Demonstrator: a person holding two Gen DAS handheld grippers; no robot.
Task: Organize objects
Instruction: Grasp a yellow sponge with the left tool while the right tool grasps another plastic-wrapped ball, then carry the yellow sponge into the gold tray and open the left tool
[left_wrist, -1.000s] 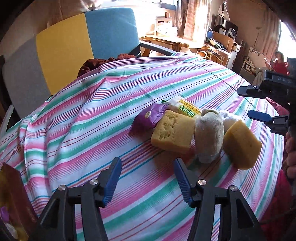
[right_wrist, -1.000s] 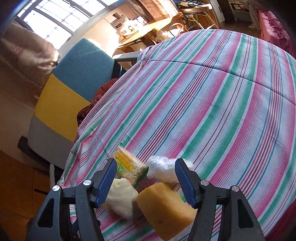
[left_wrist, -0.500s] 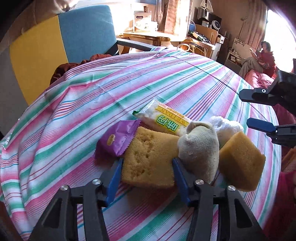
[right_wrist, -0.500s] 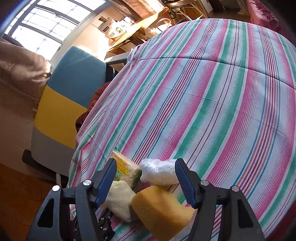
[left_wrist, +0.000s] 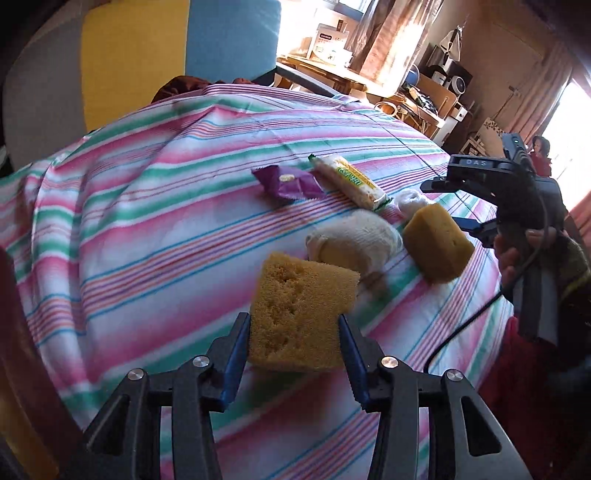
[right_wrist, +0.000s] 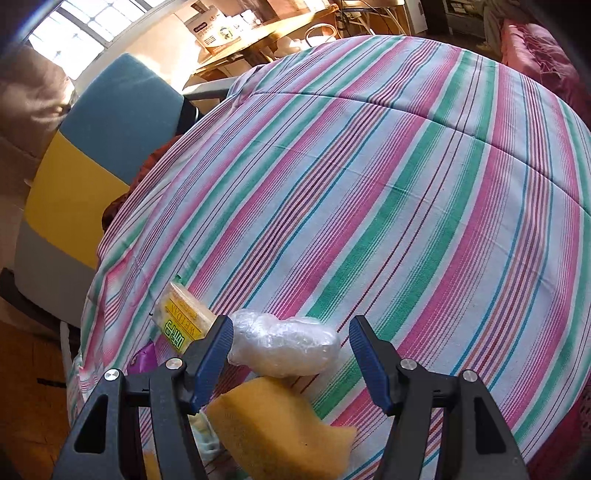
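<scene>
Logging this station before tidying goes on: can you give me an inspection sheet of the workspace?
Surface: striped cloth, creased, over a rounded top.
Job's things: near sponge between the left pads; second sponge, white sock, purple packet, yellow snack bar and clear plastic bundle lying on the cloth.
Clutter: nothing seen.
Grippers: left gripper closing on the near sponge; right gripper open above the bundle.
Cables: black cable hanging from the right gripper.
Surroundings: yellow and blue chair, wooden desk, seated person.
</scene>
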